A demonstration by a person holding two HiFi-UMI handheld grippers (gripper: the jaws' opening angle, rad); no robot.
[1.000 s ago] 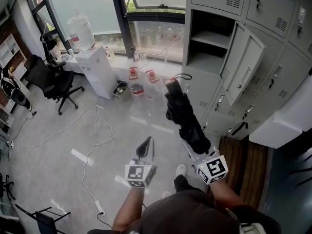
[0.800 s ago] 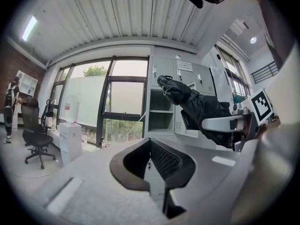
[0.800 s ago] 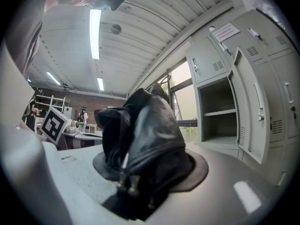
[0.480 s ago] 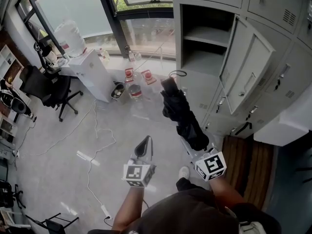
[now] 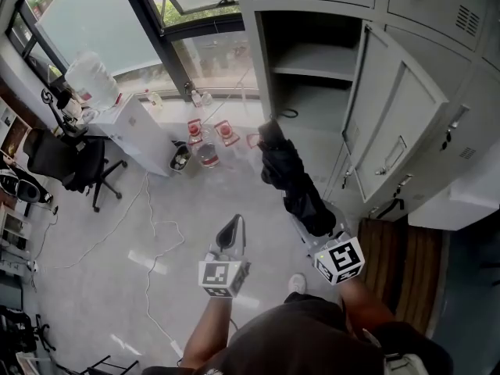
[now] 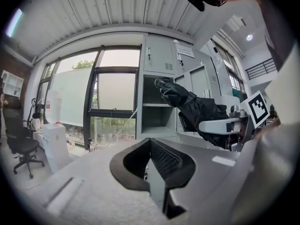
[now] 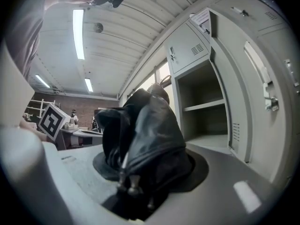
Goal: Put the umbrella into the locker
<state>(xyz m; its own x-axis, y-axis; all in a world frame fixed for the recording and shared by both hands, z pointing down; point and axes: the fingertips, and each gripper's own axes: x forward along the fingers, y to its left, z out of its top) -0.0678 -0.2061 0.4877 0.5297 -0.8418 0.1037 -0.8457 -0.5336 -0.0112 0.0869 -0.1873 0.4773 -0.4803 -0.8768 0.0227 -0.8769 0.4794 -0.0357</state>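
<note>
Right tongs [image 5: 307, 226] are clamped on the folded black umbrella [image 5: 286, 176]. The grip is at its near end, with fabric bunched between the jaws. Umbrella runs up and away from me, tilted, and is held off the floor [image 5: 180, 209]. Its far end, with the strap loop [image 5: 286, 115], sits right at the mouth of the open locker [image 5: 255, 69] compartment. Can't tell whether the tip is past the front edge.

The open compartment is on the right side of the scene, with one shelf [image 5: 312, 59] across its upper part. The door [image 5: 398, 119] is swung out to the right of the umbrella and isn't touching it.

Left tongs [image 5: 233, 226] have jaws together with nothing in them. They're pointing roughly level, left of the umbrella and well clear of it.

On the far left by the window [image 5: 86, 14] there's a water dispenser [image 5: 129, 127] with its bottle [image 5: 92, 78] on top. An office chair [image 5: 62, 158] is just beside the dispenser, nearer me.
</note>
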